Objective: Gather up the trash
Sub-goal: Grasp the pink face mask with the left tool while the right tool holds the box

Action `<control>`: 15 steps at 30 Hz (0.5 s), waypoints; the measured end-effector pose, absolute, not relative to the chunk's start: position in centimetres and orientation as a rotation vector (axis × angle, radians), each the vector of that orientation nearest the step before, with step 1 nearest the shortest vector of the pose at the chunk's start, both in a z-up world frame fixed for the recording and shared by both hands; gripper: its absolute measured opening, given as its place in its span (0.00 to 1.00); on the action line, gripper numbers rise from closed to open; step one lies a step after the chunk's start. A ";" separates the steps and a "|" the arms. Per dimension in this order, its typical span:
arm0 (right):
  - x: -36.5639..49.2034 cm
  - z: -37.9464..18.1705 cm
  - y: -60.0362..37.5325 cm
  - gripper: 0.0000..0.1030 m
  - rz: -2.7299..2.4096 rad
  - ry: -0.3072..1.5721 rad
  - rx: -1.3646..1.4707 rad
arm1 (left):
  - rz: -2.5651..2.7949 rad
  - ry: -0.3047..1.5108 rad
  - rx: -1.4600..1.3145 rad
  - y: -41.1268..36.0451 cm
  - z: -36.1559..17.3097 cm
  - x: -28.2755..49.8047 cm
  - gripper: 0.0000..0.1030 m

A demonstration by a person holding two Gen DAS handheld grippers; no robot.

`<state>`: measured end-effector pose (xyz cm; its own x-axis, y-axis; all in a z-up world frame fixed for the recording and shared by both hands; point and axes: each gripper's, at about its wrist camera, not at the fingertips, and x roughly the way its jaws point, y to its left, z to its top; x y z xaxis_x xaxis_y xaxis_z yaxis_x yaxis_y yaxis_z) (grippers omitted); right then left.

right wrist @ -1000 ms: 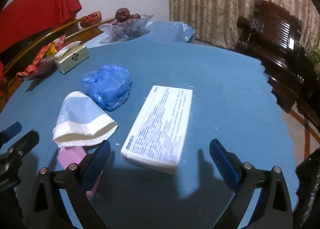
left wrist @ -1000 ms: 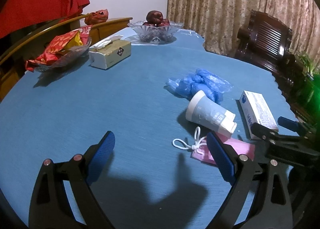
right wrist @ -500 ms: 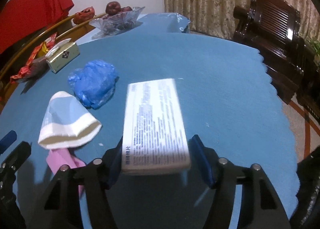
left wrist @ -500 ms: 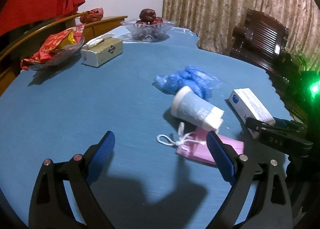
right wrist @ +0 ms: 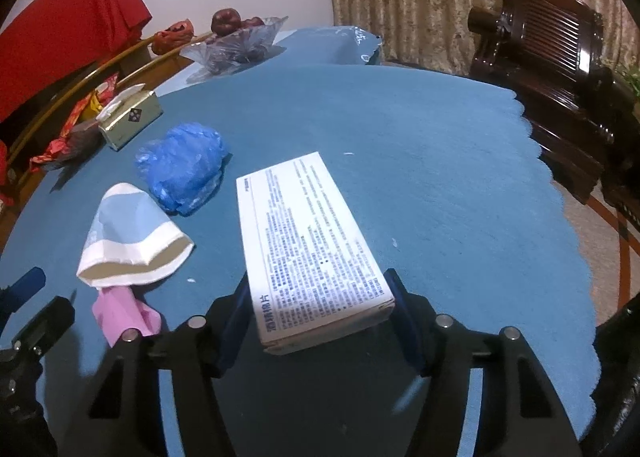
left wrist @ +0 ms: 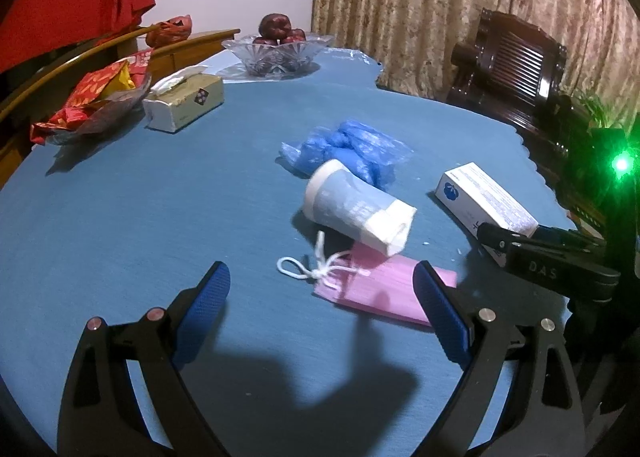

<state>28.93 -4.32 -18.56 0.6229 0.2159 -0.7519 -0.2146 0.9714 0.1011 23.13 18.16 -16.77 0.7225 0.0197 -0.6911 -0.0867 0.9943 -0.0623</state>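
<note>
My right gripper [right wrist: 320, 309] is shut on a white printed box [right wrist: 308, 241] and holds it lifted off the blue table; the box also shows in the left wrist view [left wrist: 486, 199]. My left gripper [left wrist: 320, 293] is open and empty above the table, just short of a pink face mask [left wrist: 380, 289] with a white ear loop. A crushed blue-and-white paper cup [left wrist: 356, 209] lies on its side touching the mask. Crumpled blue plastic [left wrist: 348, 153] lies behind the cup. The cup [right wrist: 132, 237], the mask [right wrist: 124, 313] and the plastic [right wrist: 184, 169] show left of the box.
A tissue box [left wrist: 184, 103], a dish of red snack packets [left wrist: 92, 105] and a glass fruit bowl [left wrist: 276, 49] stand at the table's far side. A dark wooden chair [left wrist: 516, 69] and curtains are beyond the scalloped right edge [right wrist: 560, 193].
My right gripper closed on the white box and lifted it off the table. My left gripper drew a little closer to the pink mask and stayed open.
</note>
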 end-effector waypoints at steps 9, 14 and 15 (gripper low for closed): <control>26.7 -17.9 -7.2 0.60 0.210 0.839 -0.003 | 0.025 0.809 -0.081 15.6 -18.3 24.0 0.87; 26.5 -18.2 -7.1 0.60 0.217 0.841 -0.002 | 0.024 0.837 -0.084 15.3 -19.2 24.7 0.87; 26.5 -18.4 -7.1 0.60 0.218 0.843 -0.004 | 0.020 0.846 -0.086 15.3 -19.4 24.8 0.87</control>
